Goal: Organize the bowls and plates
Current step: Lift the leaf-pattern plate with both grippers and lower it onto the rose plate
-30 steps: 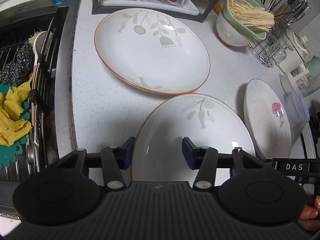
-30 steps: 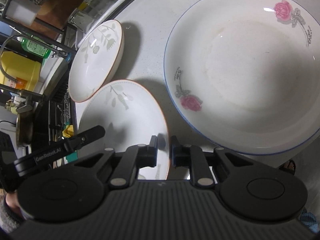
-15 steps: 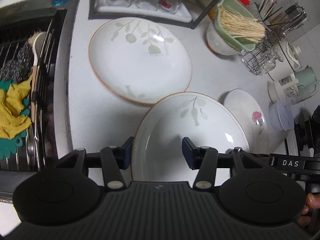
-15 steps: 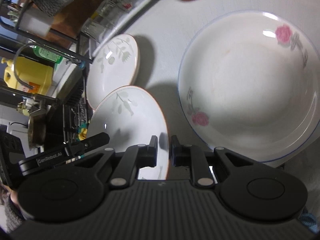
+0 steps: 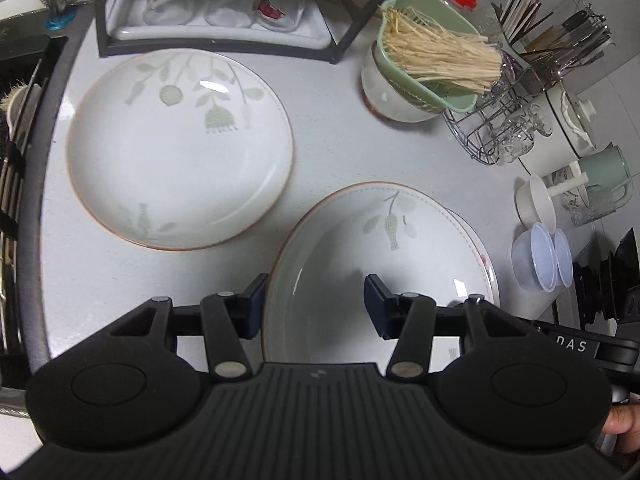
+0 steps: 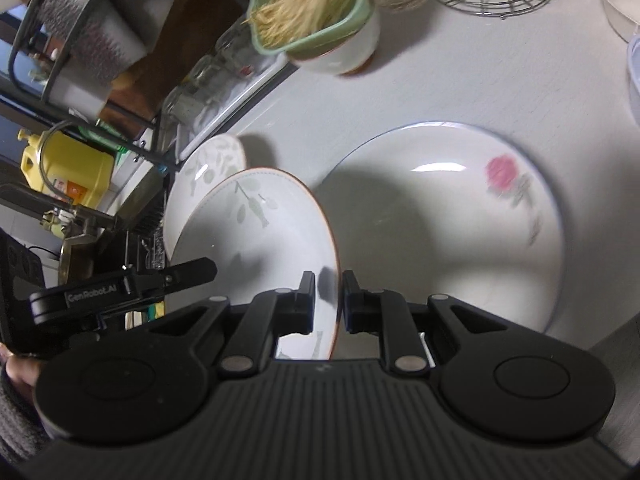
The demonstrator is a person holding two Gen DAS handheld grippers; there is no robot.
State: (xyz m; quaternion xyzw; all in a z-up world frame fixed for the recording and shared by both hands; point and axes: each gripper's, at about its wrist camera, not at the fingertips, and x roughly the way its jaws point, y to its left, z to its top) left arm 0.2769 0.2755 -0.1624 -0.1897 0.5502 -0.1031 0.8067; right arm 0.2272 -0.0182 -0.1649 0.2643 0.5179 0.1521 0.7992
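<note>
A white plate with a green leaf print and a brown rim is lifted off the counter, tilted. My left gripper grips its near rim, one pad outside and one inside. My right gripper is shut on the rim of this same plate, seen edge-on. A second leaf plate lies flat to the left, partly hidden behind the held one in the right wrist view. A rose-print plate with a blue rim lies to the right; the held plate covers most of the rose plate.
A white bowl with a green strainer of pale strands stands at the back. A wire rack of glasses, a mug and clear tubs crowd the right. A glass tray stands behind, and the sink lies left.
Both grippers have carried the leaf plate up and to the right. It has left the other leaf plate's side and now overlaps the rose plate. The counter looks farther away.
</note>
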